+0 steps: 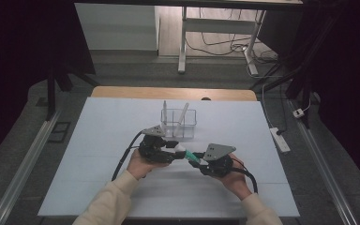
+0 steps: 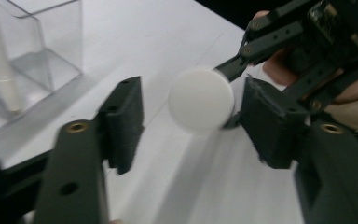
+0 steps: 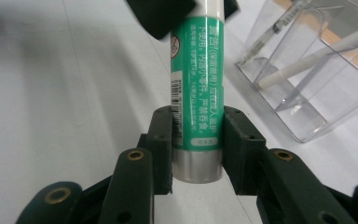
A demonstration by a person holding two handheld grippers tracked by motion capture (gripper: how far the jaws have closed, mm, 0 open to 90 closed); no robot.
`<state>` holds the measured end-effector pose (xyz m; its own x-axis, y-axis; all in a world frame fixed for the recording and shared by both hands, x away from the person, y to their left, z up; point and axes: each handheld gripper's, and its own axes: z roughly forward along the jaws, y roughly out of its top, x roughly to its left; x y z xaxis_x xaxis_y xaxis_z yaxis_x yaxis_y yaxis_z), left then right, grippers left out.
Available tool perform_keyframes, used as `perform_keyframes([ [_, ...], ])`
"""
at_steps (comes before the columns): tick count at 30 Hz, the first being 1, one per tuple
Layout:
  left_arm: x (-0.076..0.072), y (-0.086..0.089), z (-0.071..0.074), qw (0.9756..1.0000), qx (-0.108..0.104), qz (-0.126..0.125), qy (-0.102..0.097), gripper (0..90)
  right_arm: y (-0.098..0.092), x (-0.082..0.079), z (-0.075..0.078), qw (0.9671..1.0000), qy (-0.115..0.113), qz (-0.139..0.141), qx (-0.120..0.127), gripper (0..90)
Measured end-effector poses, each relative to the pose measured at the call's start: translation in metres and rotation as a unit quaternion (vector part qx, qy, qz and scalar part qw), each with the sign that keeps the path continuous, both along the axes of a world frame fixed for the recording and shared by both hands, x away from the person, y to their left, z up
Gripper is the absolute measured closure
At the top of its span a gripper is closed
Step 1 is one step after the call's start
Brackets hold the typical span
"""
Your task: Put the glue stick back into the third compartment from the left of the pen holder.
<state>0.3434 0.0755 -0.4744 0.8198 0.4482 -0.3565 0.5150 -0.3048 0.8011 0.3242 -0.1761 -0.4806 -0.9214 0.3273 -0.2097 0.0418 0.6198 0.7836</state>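
High view: the white desk [image 1: 98, 154] is cut off below by two sleeved forearms. A clear plastic box [image 1: 178, 123] stands behind the tools. The right tool [image 3: 196, 135] is clamped on the green glue stick [image 3: 196, 88], held level above the desk. The stick's white cap [image 2: 201, 98] sits blurred between the left tool's [image 2: 189, 116] parted jaws, ungripped.

Glossy plastic, matt black tools

Glue stick [image 3: 196, 84]: glossy green label, smooth white cap [image 2: 201, 98]; clear shiny plastic box [image 3: 317, 70]; matt black tool [image 3: 196, 144]; smooth pale bench [image 1: 98, 140].
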Motion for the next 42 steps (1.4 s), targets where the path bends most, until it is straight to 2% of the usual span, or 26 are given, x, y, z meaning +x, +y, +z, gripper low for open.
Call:
perform_keyframes([
  [3,0.002,-0.003,-0.002,0.9997,-0.018,-0.013,0.011,55.9,0.003,-0.001,-0.002,1.0000,0.001,0.002,-0.001,65.2],
  [5,0.003,-0.002,-0.002,0.9992,-0.029,-0.019,0.018,59.8,0.004,-0.001,-0.003,1.0000,-0.001,0.002,-0.005,65.1],
  [8,0.006,-0.002,0.000,0.9986,-0.038,-0.024,0.028,63.2,0.003,-0.001,-0.003,1.0000,0.002,0.000,0.000,64.8],
  [10,0.005,-0.003,0.003,0.9989,-0.031,-0.026,0.025,63.8,0.003,-0.001,-0.002,1.0000,0.001,-0.002,0.002,64.6],
  [14,0.004,-0.008,0.009,0.9994,-0.012,-0.026,0.021,64.5,0.002,0.000,-0.003,0.9998,0.014,-0.006,0.012,63.4],
  [17,0.006,-0.009,0.014,0.9996,-0.001,-0.024,0.016,64.6,0.000,0.002,-0.003,0.9990,0.024,-0.018,0.032,58.4],
  [19,0.009,-0.009,0.019,0.9998,0.010,-0.016,0.006,64.7,-0.004,0.003,0.000,0.9981,0.020,-0.029,0.051,52.4],
  [21,0.016,-0.008,0.025,0.9999,0.010,-0.010,0.003,64.7,-0.009,0.003,0.005,0.9969,0.011,-0.045,0.064,46.6],
  [24,0.029,-0.007,0.035,0.9999,0.014,0.005,-0.004,64.6,-0.019,0.004,0.010,0.9952,0.013,-0.061,0.076,45.6],
  [31,0.065,-0.009,0.060,0.9988,0.035,0.033,-0.013,64.6,-0.047,-0.002,0.005,0.9939,0.017,-0.089,0.063,43.1],
  [37,0.092,-0.005,0.081,0.9964,0.056,0.060,-0.019,64.6,-0.077,-0.007,0.000,0.9908,0.021,-0.122,0.053,41.2],
  [42,0.111,-0.009,0.086,0.9930,0.091,0.073,-0.019,64.5,-0.098,-0.008,-0.005,0.9873,0.030,-0.146,0.055,40.5],
])
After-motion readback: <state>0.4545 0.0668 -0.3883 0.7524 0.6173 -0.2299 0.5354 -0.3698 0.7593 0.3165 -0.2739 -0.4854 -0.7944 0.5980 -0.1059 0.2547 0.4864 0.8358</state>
